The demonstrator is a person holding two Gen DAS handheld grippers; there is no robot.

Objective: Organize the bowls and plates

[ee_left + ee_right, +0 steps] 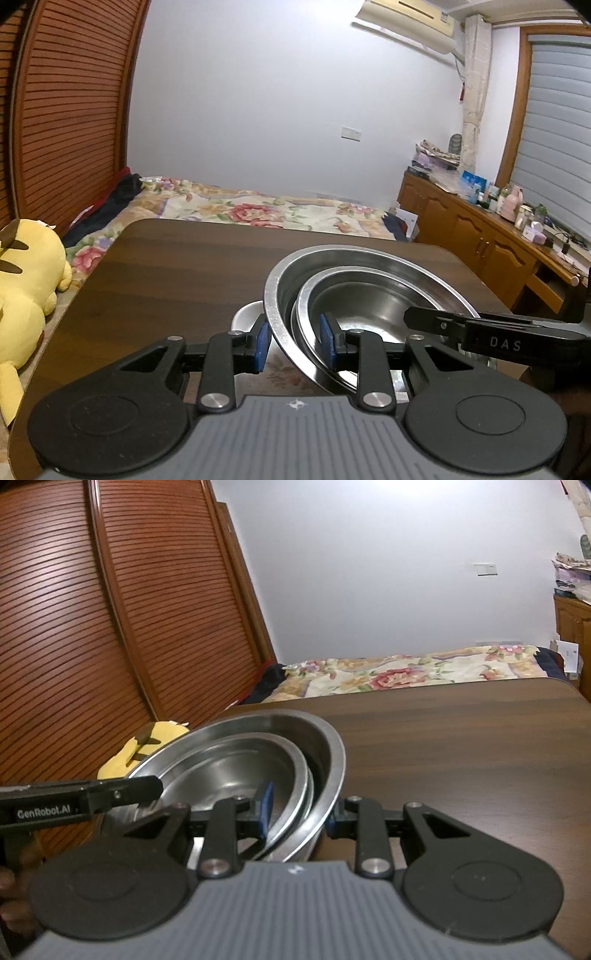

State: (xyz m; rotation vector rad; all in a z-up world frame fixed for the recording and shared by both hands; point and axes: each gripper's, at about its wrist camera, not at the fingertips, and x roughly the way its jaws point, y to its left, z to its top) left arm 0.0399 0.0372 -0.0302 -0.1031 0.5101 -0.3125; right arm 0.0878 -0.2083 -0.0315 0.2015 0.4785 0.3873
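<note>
nested steel bowls held tilted above table | left gripper clamps their near rims | right gripper clamps opposite rims | white dish below, unstacked | nesting done, placement pending

A small white bowl sits mostly hidden behind the large nested steel bowls; the yellow plush toy is cut by the left edge.

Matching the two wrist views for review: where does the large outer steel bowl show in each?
Left wrist: large outer steel bowl sits right of centre, its near rim between the left tool's fingers.
Right wrist: left of centre, rim between the right tool's fingers.
Shared landmark: floral bedspread.
</note>
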